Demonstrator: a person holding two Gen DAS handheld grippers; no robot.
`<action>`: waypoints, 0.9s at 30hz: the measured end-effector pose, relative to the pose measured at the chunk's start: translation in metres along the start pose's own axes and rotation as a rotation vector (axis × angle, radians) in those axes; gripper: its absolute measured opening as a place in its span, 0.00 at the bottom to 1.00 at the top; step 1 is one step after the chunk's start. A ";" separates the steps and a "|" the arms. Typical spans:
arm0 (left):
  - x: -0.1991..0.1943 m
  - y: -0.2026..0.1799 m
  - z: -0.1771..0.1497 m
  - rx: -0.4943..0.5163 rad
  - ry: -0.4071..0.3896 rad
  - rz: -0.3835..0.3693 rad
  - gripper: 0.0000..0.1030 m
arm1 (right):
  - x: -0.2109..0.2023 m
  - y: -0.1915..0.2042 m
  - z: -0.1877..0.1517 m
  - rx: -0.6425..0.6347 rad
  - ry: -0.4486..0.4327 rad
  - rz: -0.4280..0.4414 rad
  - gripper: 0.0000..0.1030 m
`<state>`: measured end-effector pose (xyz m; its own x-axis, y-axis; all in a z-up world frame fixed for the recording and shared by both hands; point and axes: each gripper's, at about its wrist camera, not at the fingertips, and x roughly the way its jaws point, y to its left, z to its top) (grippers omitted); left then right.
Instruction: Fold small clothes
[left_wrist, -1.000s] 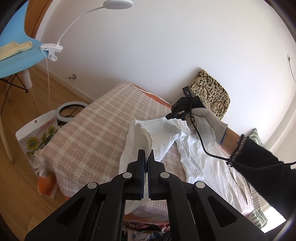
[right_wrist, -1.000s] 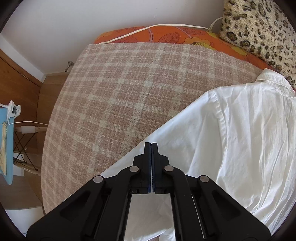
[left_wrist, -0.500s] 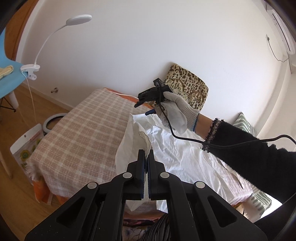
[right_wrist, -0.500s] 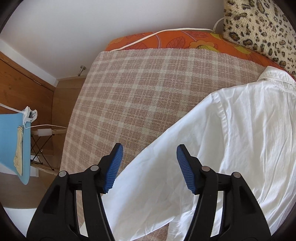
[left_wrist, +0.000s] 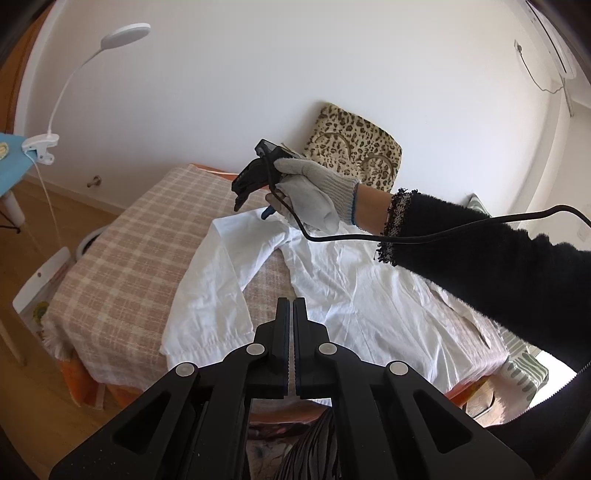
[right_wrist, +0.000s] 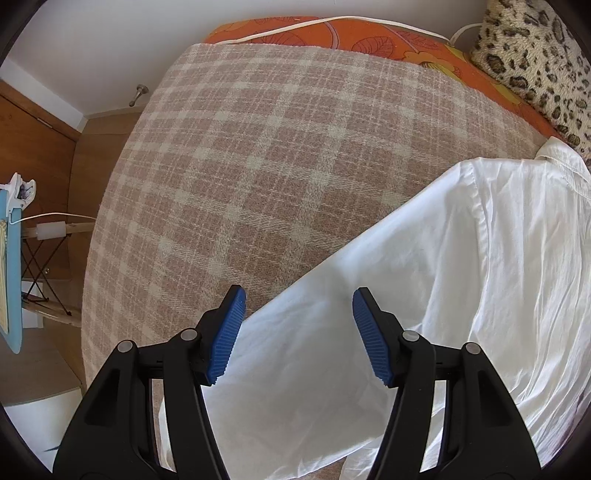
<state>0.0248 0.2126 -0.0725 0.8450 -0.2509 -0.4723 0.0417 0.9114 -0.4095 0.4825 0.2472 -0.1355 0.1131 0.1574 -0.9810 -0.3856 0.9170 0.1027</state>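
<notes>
White shirt (left_wrist: 354, 295) lay spread on the plaid blanket (left_wrist: 122, 266) over the bed, collar end toward 12 o'clock near the leopard-print cushion (left_wrist: 354, 144), hem toward 6. One sleeve (left_wrist: 218, 284) ran from the shoulder down toward 7 o'clock, cuff close to the blanket's near edge, flat on the plaid.

Left gripper (left_wrist: 290, 306) sat at 6 o'clock of the left wrist view, jaws pressed together, nothing seen between them; tips over the strip of plaid between sleeve and shirt body, whether touching could not be told.

Right gripper (right_wrist: 297, 295), held in a gloved hand (left_wrist: 310, 195), pointed steeply down over the shoulder end of the shirt. Jaws had just been opening and stood well apart, blue pads (right_wrist: 227, 336) bare, gripping nothing. White shirt (right_wrist: 443, 295) cloth lay below the gap, not pinched. In the right wrist view the sleeve (right_wrist: 303, 365) ran from 3 o'clock down to 6, plaid blanket (right_wrist: 277, 147) filling 9 to 1.

Black cable (left_wrist: 443, 230) hung from the right gripper across a dark fuzzy sleeve (left_wrist: 498, 273) at 3 o'clock. Clip lamp (left_wrist: 122, 37) at 10 o'clock, clamped on a blue chair (left_wrist: 11, 166). Orange sheet (right_wrist: 369, 35) showed at 12 o'clock past the blanket.
</notes>
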 end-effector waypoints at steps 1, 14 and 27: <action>0.002 0.006 -0.001 -0.008 0.010 -0.001 0.00 | 0.003 0.005 -0.002 -0.021 0.003 -0.018 0.62; 0.059 -0.006 -0.049 0.271 0.211 0.087 0.48 | 0.007 0.006 -0.009 -0.070 0.002 -0.030 0.63; 0.105 -0.022 -0.070 0.626 0.258 0.188 0.32 | 0.005 -0.032 0.003 -0.042 0.019 0.065 0.63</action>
<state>0.0756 0.1438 -0.1678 0.7178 -0.0692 -0.6928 0.2717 0.9440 0.1872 0.4985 0.2199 -0.1436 0.0691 0.2092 -0.9754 -0.4298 0.8886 0.1601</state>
